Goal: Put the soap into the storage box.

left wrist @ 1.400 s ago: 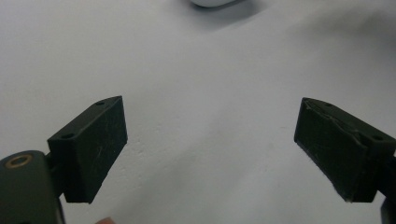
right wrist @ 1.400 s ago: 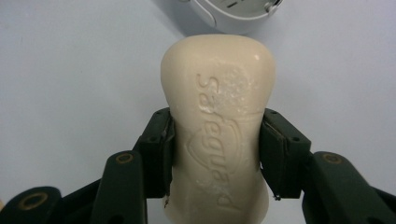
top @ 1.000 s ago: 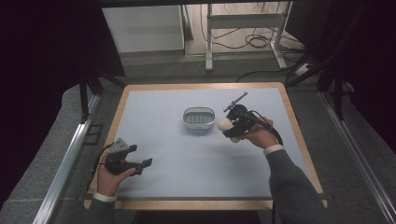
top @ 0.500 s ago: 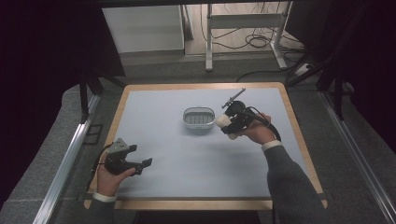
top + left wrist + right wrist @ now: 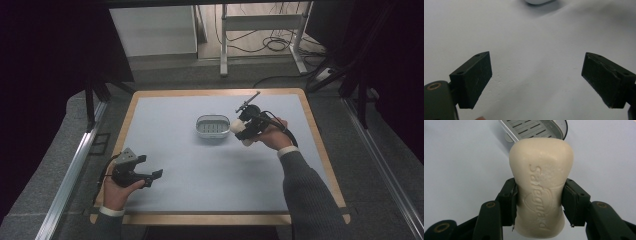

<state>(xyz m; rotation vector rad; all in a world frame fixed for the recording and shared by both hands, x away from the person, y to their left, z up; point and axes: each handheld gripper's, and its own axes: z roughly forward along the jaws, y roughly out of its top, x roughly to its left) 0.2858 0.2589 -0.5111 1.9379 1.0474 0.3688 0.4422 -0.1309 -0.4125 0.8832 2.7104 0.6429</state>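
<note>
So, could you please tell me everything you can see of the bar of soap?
The bar of soap is cream-coloured, matte and waxy-looking, with rounded ends and a narrower waist. Its face carries the embossed word Safeguard over a curved emblem. The right gripper clamps it at the waist, one black pad on each side, its far end pointing towards the slotted soap dish. It is held just beside the dish, not yet in it.

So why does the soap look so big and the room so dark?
Right gripper view: the camera sits close, so the soap bar looms large and sharp, its stamped letters readable. High view: light falls on the table; the surroundings stay nearly black. Left gripper view: the fingers look soft.
</note>
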